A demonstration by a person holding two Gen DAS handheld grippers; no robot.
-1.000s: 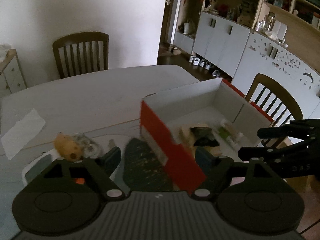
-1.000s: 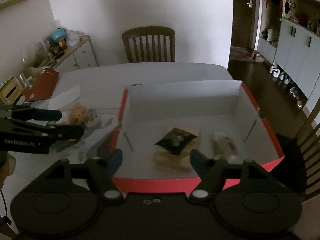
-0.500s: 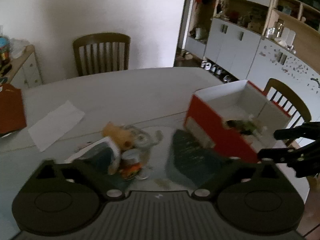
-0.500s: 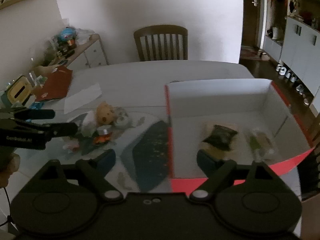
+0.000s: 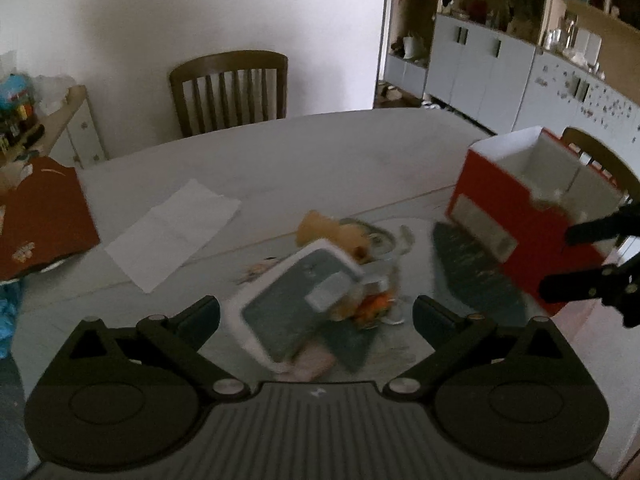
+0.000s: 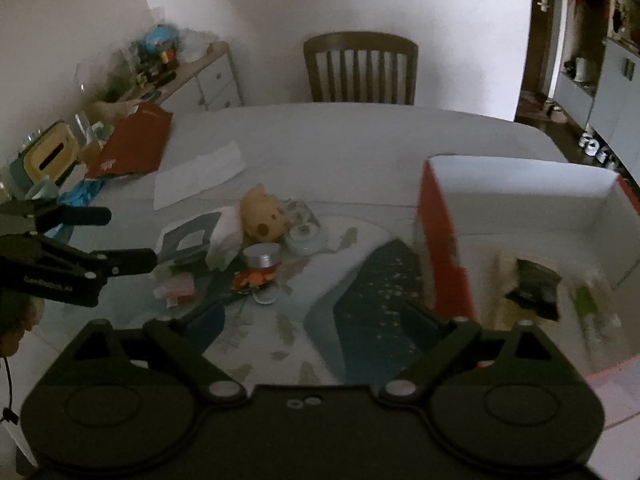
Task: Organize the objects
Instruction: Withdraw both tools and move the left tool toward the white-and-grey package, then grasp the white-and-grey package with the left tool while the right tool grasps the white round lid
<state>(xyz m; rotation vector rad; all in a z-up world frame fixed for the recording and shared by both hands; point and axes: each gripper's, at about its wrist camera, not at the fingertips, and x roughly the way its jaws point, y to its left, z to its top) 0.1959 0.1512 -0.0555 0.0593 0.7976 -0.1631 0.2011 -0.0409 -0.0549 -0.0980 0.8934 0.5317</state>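
A red box with a white inside [image 6: 528,216] stands on the right of the table; a black packet [image 6: 534,288] and a green-labelled packet [image 6: 588,300] lie in it. Left of it lies a pile: a yellow plush toy [image 6: 262,216], a small jar with a silver lid [image 6: 260,262], a tape roll [image 6: 302,236] and a white-rimmed flat pack [image 5: 300,300]. My left gripper [image 5: 316,314] is open and empty, just above the pile. My right gripper [image 6: 320,320] is open and empty over the dark mat [image 6: 372,300], beside the box's left wall. The box also shows in the left wrist view [image 5: 520,216].
A white paper sheet [image 5: 176,228] and a red folder [image 5: 40,216] lie on the left of the table. A wooden chair [image 5: 230,90] stands behind the table, another chair [image 5: 600,164] behind the box. A cluttered side cabinet [image 6: 176,76] stands at far left.
Both grippers have swung left, away from the box toward the pile. The box has slid to the right in both views. Both stay open and empty.
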